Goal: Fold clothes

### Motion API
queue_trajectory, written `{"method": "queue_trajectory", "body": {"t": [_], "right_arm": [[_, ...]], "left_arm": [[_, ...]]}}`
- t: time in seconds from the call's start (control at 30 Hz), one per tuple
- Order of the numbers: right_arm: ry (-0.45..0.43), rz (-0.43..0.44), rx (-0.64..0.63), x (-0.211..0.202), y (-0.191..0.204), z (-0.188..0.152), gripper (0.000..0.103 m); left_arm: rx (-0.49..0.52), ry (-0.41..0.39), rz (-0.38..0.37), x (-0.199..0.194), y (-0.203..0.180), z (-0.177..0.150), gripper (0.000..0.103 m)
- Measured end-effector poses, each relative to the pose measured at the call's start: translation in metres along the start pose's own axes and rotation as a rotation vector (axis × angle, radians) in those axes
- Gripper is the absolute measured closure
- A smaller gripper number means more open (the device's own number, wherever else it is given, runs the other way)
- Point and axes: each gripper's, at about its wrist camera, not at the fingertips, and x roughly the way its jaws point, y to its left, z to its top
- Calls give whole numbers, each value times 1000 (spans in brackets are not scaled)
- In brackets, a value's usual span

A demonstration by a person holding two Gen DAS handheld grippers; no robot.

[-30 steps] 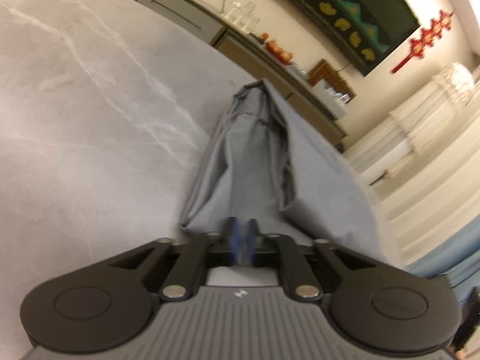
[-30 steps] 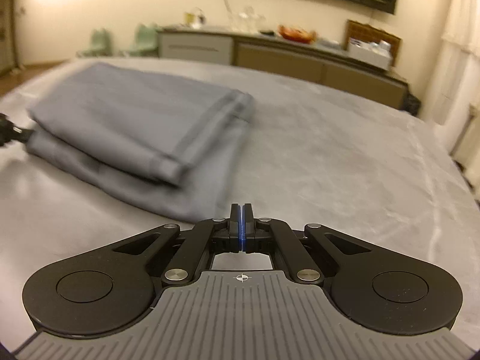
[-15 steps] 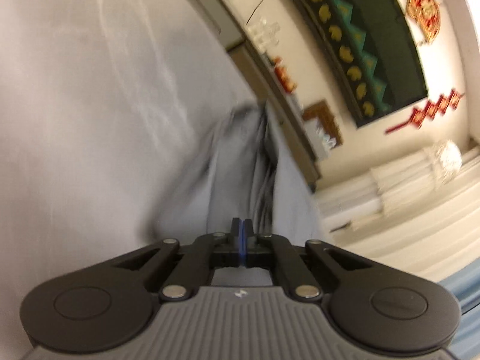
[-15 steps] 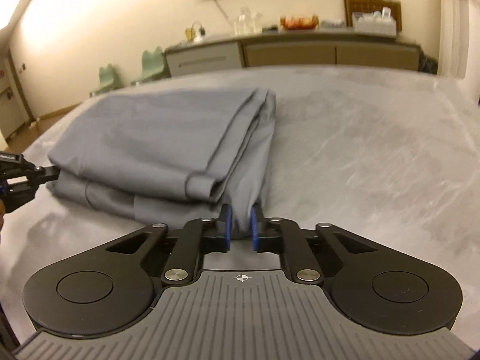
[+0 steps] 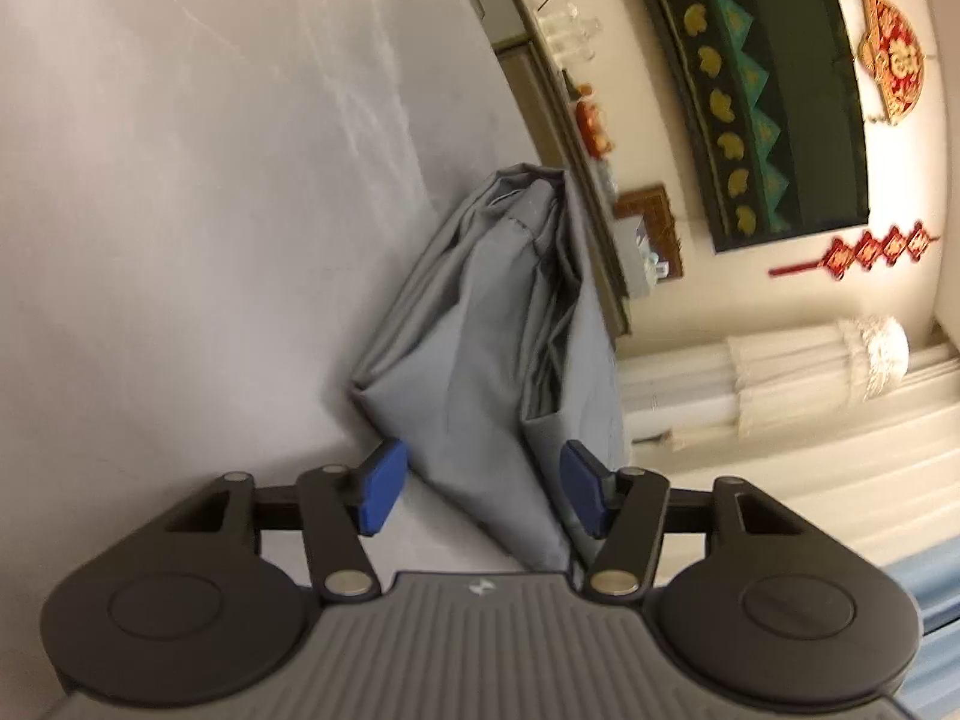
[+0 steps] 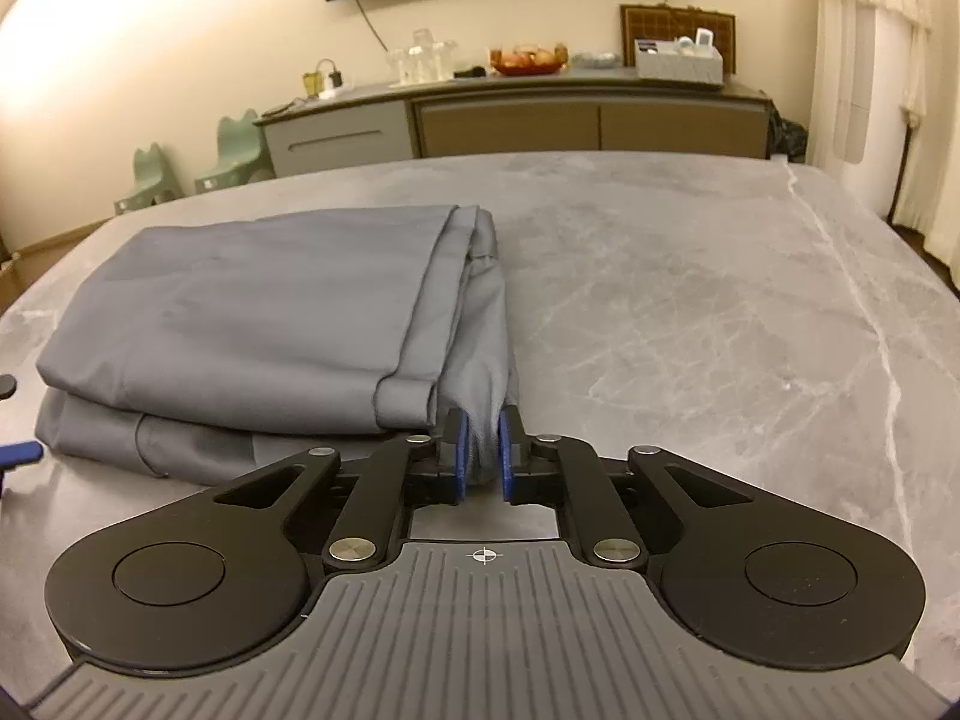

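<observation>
A folded grey garment [image 6: 258, 324] lies on the grey marble table [image 6: 690, 312]. In the right wrist view its layered hem edge runs toward me. My right gripper [image 6: 480, 456] has its blue pads narrowly apart with the garment's near right corner pinched between them. In the left wrist view, tilted sideways, the garment [image 5: 480, 360] shows its stacked folds end-on. My left gripper [image 5: 480, 489] is open wide, its blue pads on either side of the garment's near end, not closed on it. A blue pad of the left gripper shows at the far left of the right wrist view [image 6: 21, 453].
A long sideboard [image 6: 516, 120] with glassware, a fruit bowl and a box stands against the far wall. Two pale green chairs [image 6: 180, 171] stand beyond the table's left end. White curtains [image 6: 870, 60] hang at the right. The table's right half [image 6: 750, 360] is bare marble.
My left gripper was shut and has opened wide around the garment's end while rolling sideways. My right gripper moved in to the garment's corner and opened slightly around it.
</observation>
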Motion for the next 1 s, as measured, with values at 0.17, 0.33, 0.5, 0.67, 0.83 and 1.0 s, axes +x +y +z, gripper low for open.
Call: {"method": "queue_trajectory", "body": {"t": [0.17, 0.33, 0.5, 0.67, 0.83, 1.0], "right_arm": [[-71, -24, -166, -17, 16, -3, 65], [-161, 20, -610, -35, 67, -30, 58], [-123, 59, -868, -17, 112, -52, 67], [-105, 25, -1004, 10, 140, -58, 84], [-134, 37, -896, 8, 143, -36, 100], [-134, 40, -888, 8, 141, -35, 100]], "left_arm": [[-4, -71, 5, 7, -3, 2, 41], [-42, -119, 11, 7, -9, 1, 41], [-92, -170, 52, -7, -10, -2, 26], [-116, -196, 75, -1, -16, -1, 15], [-127, -202, 86, 17, -24, 0, 14], [-128, -206, 92, 33, -26, 7, 84]]}}
